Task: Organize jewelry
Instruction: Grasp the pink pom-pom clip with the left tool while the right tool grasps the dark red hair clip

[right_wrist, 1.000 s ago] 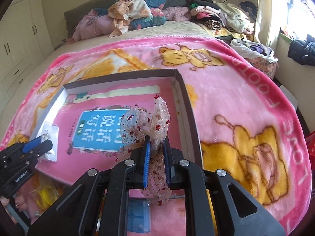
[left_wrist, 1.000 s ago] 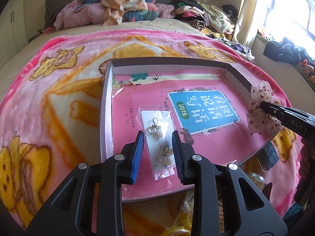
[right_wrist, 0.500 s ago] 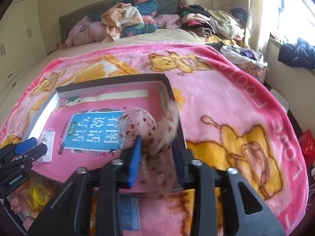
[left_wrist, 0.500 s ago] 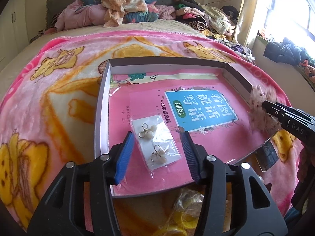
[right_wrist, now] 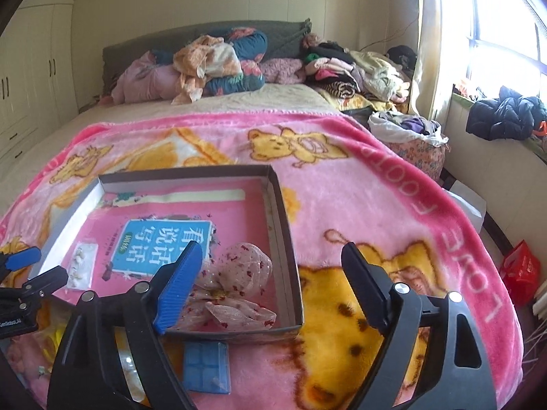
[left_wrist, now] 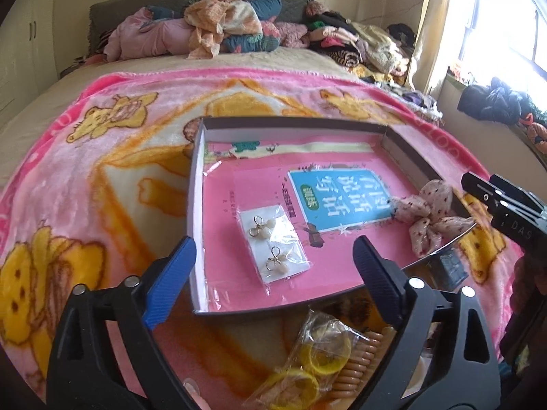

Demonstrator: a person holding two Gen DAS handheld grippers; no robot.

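Note:
A clear packet with two gold-and-pearl earrings (left_wrist: 263,235) lies flat in the near left part of a shallow grey box (left_wrist: 195,239) on the bed. My left gripper (left_wrist: 274,239) hovers over it with its jaws opening wide, pads off the packet. A sheer bow with red dots (right_wrist: 239,280) lies loose in the box's near right corner (right_wrist: 283,239). My right gripper (right_wrist: 271,249) stands above it, jaws opening, gripping nothing. The right wrist view also shows the packet (right_wrist: 82,264) and the left gripper (right_wrist: 42,266).
A pink book with a blue label (left_wrist: 335,201) lines the box floor. In front of the box lie a bag of yellow rings (left_wrist: 321,352), an orange coil (left_wrist: 362,358) and a blue card (right_wrist: 205,369). Piled clothes (right_wrist: 212,61) fill the far bed.
Both grippers went from shut to wide open and drew back a little. The earring packet now lies free in the box, and the bow dropped from the right jaws into the box.

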